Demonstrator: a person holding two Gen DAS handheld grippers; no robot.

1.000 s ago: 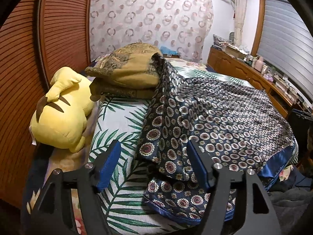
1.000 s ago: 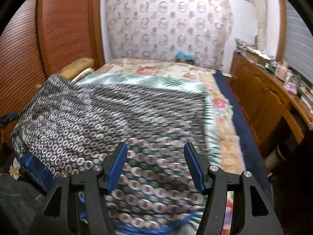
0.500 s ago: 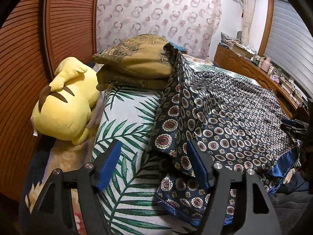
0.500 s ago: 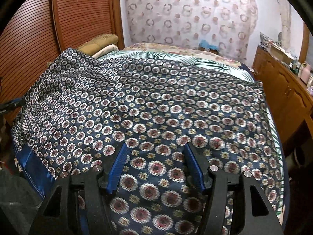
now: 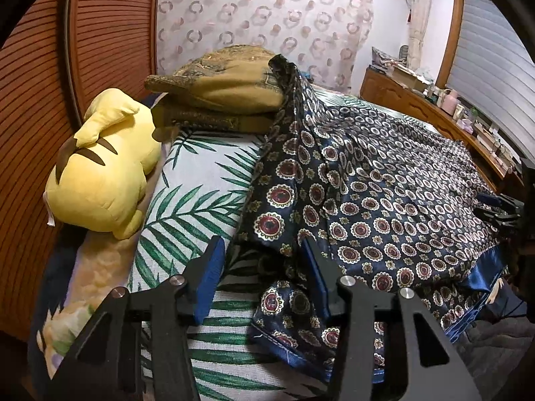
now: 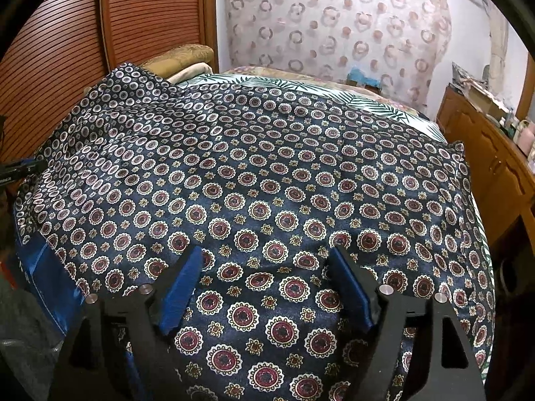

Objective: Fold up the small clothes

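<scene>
Left tongs (image 5: 264, 264) are closing, a rumpled edge of the navy medallion-print scarf (image 5: 384, 200) between them, not yet pinched. Right tongs (image 6: 267, 277) are opening, empty, over the scarf (image 6: 254, 173) spread across the bed (image 5: 197, 197); its near blue hem runs out of frame.

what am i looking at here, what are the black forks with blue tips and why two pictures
Each black fork is a hand-held gripper that a person carries, one per hand, with a camera looking along its fingers. One picture is from the left gripper, the other from the right gripper.

On the bed lies a dark patterned cloth, spread out for folding. A yellow plush and a stack of pillows sit at the left.

The left jaws are closing beside the cloth's corner; the right jaws are opening above it. Neither grips it.
</scene>
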